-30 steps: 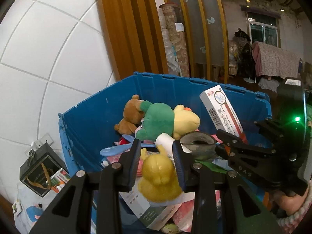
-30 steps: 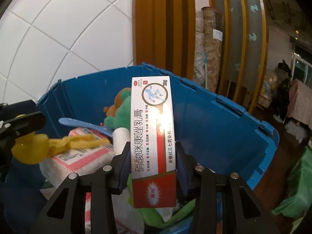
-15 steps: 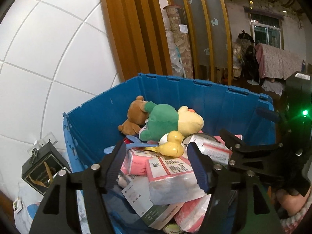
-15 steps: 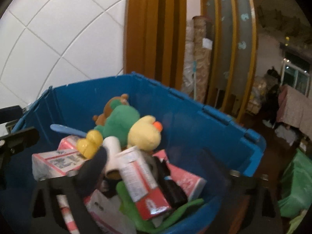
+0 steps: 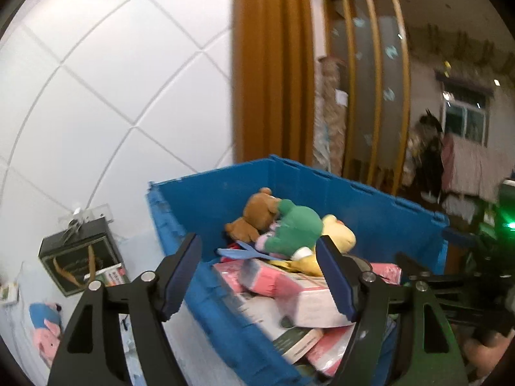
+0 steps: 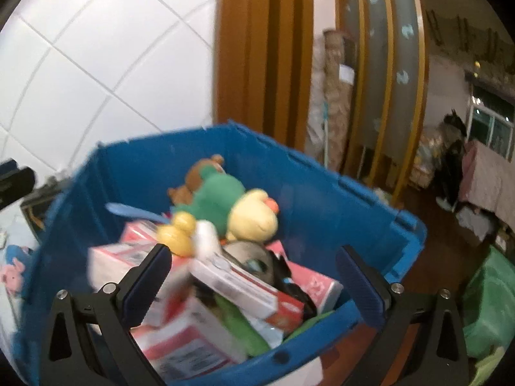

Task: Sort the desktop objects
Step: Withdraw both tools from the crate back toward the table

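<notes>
On the left, a pink-and-blue plush [image 5: 45, 334] lies on the desk outside the blue bin [image 5: 370, 199]; soft and light, best pinched across its body. The left gripper [image 5: 257, 276] is opening, empty. The right gripper [image 6: 257, 286] gapes fully over the bin's stiff, light boxes [image 6: 238, 281], holding nothing.

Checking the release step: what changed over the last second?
Both let go. The left gripper, jaws opening and empty, dropped the yellow duck into the blue crate; the right gripper, wide open, dropped the ointment box there. Both backed away. Plush toys stayed put.
</notes>
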Available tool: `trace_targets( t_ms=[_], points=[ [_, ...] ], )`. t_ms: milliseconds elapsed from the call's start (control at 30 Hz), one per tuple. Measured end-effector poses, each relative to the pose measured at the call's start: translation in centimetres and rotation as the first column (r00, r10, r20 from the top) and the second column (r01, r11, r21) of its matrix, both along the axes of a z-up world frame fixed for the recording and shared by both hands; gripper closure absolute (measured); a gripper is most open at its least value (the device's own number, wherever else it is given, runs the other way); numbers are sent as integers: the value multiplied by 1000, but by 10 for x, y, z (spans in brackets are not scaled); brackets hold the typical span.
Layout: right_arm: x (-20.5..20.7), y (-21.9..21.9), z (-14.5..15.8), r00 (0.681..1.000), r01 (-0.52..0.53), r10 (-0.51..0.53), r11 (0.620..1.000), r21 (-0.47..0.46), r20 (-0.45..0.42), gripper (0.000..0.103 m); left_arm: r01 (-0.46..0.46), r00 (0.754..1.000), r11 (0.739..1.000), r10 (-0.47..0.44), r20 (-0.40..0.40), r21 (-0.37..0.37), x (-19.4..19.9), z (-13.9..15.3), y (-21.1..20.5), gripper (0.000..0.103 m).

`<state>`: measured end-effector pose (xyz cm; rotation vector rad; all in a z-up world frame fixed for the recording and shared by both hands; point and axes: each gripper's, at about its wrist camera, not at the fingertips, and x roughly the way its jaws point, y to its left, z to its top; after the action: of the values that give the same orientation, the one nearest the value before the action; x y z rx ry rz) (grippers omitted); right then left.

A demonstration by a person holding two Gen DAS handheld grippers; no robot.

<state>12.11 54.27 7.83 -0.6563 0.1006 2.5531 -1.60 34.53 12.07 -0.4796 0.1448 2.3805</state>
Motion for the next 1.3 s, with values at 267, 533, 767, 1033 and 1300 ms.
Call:
trace_targets(
  t_ms=[267, 533, 767, 1033, 1300],
  points=[
    [14, -88, 47, 985, -116, 124, 991, 73, -117, 0, -106, 994, 994, 106, 36, 1, -16, -13, -88, 30],
    [-2, -187, 70, 947, -246, 264, 962, 116, -184, 0, -258, 962, 966, 259, 86, -15, -37, -35, -195, 30],
    [-32, -249, 58, 921, -345, 360, 931, 117, -149, 0, -371, 918, 924, 380, 116, -94, -50, -67, -275, 30],
    [-66, -285, 33, 894, -431, 437, 899, 77, -100, 0, -531, 793, 824, 565, 226, -197, -85, -119, -359, 30],
    [-127, -305, -13, 862, -507, 507, 862, -14, -8, 0, -603, 686, 755, 656, 315, -259, -119, -161, -403, 30]
  ],
)
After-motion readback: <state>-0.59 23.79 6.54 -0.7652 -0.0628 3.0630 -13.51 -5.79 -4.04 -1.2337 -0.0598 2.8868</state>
